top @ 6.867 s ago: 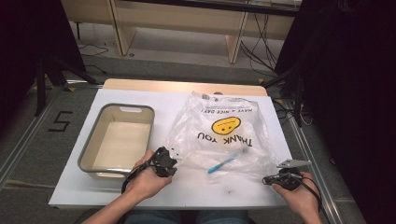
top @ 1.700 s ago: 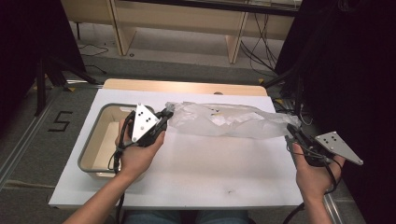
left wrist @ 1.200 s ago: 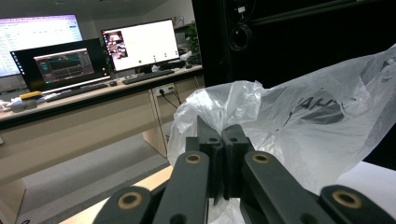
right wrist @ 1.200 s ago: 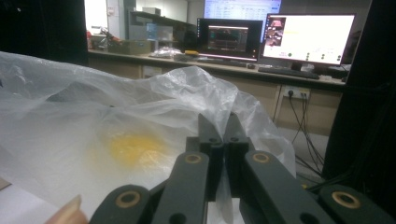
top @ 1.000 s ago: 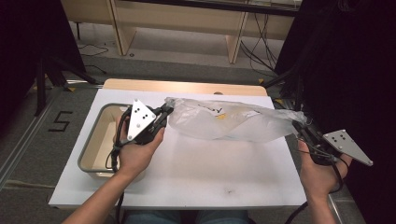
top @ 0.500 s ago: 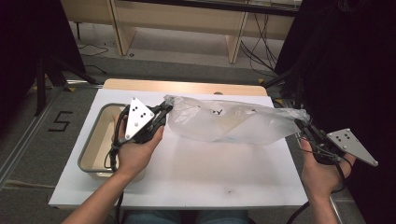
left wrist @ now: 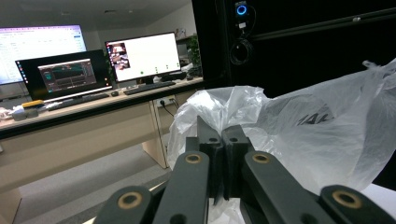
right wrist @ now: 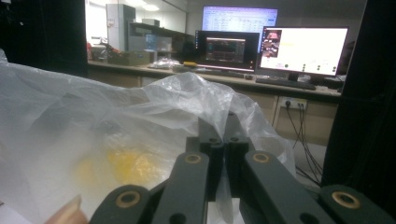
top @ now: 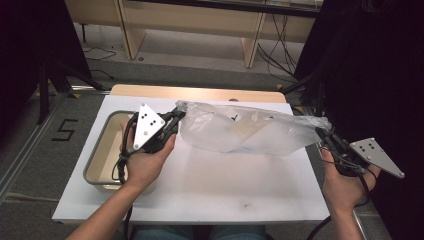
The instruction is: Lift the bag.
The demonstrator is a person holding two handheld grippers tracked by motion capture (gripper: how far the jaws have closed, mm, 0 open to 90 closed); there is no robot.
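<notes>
The left gripper [top: 172, 119] has its jaws pressed together on one end of the plastic bag [top: 245, 134], the thin film pinched between the fingers [left wrist: 208, 140] and bunching up just past their tips. The right gripper [top: 325, 137] pinches the bag's other end the same way, a fold of film caught between its fingers [right wrist: 236, 135].

Between the two pairs of fingers the bag hangs stretched out, lifted off the white table [top: 210, 185]. Dark printing shows faintly through the film, and a yellow patch sits low in the bag just beyond the right fingers.

Below and to the outer side of the left fingers, a shallow tray [top: 102, 145] rests on the table, apart from the bag.
</notes>
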